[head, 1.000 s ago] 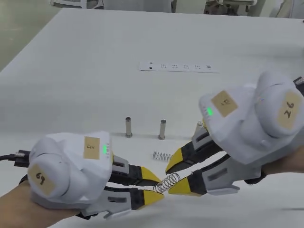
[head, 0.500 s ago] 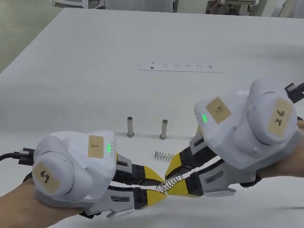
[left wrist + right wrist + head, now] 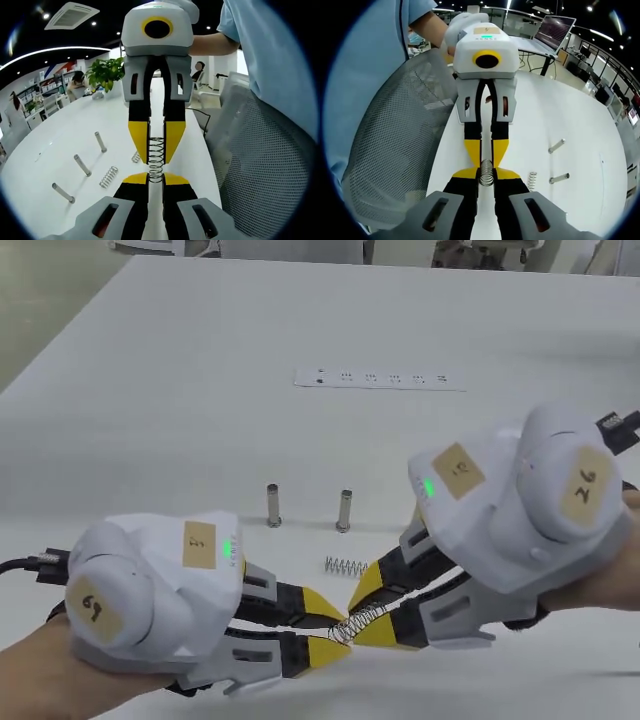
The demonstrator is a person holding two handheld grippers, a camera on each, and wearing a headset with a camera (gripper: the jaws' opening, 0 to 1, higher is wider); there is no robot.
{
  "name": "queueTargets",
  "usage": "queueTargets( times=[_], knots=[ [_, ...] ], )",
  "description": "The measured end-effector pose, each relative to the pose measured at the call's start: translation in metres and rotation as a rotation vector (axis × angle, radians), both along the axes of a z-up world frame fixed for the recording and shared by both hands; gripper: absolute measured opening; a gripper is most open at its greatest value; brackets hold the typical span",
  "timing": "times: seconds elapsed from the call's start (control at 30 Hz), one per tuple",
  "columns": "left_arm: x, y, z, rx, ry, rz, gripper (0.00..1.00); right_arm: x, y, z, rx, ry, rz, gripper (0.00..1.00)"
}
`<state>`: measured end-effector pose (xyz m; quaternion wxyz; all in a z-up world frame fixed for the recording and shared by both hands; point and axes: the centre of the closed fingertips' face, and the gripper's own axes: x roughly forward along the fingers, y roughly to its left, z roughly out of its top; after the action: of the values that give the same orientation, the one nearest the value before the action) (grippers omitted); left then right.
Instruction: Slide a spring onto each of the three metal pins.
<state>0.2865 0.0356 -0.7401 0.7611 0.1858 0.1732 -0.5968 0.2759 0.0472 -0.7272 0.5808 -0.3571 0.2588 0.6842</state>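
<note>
Nearest, the left claw (image 3: 155, 179) is pressed onto one end of a spring (image 3: 352, 623); the right claw (image 3: 486, 174) meets it nose to nose and appears to pinch the other end, its yellow tips close on either side of the coils; so the spring bridges the two, lifted off the surface (image 3: 200, 420). Its long axis runs claw to claw, roughly level with the surface and only slightly slanted; I judge the coming move turns on this, since the pins (image 3: 82, 165) stand upright and the spring's bore must be brought in line with one of them. With both ends gripped, no end is free to go over a pin; one claw would have to let go and the other tip the spring toward vertical.

Just beyond the claws a loose spring (image 3: 343, 565) lies flat on the surface; the left gripper view shows a second loose spring (image 3: 136, 157) near it, partly behind the right claw's jaw. Farther off, the three pins stand in a row, apart from one another, all bare as far as I can see; the row runs much the same way as the held spring's axis; the middle pin lies about straight ahead of where the claws meet, so neither claw is plainly the nearer.
</note>
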Motion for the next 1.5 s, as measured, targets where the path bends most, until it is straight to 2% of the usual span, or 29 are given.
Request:
queueTargets(
  times=[0.6, 0.93, 1.27, 1.33, 1.37, 1.5],
  knots=[
    [0.0000, -0.0014, -0.0002, -0.006, 0.002, 0.001, 0.02, 0.0000, -0.0023, 0.0000, -0.013, 0.021, -0.029, 0.08],
    [0.0000, -0.0009, -0.0006, -0.010, 0.016, 0.006, 0.04, -0.0002, -0.0016, 0.0007, -0.012, 0.026, -0.030, 0.08],
    [-0.0008, 0.0000, -0.0039, -0.009, 0.035, 0.027, 0.21, 0.0004, -0.0030, -0.0005, -0.020, 0.024, -0.032, 0.08],
    [-0.0008, 0.0000, -0.0030, -0.017, 0.034, 0.030, 0.23, 0.0004, -0.0034, -0.0010, -0.021, 0.024, -0.032, 0.08],
    [-0.0011, 0.0002, -0.0030, -0.022, 0.044, 0.037, 0.24, 0.0006, -0.0038, -0.0014, -0.024, 0.023, -0.032, 0.08],
    [-0.0015, 0.0014, -0.0021, -0.042, 0.058, 0.060, 0.35, 0.0005, -0.0036, -0.0014, -0.023, 0.024, -0.035, 0.08]
  ],
)
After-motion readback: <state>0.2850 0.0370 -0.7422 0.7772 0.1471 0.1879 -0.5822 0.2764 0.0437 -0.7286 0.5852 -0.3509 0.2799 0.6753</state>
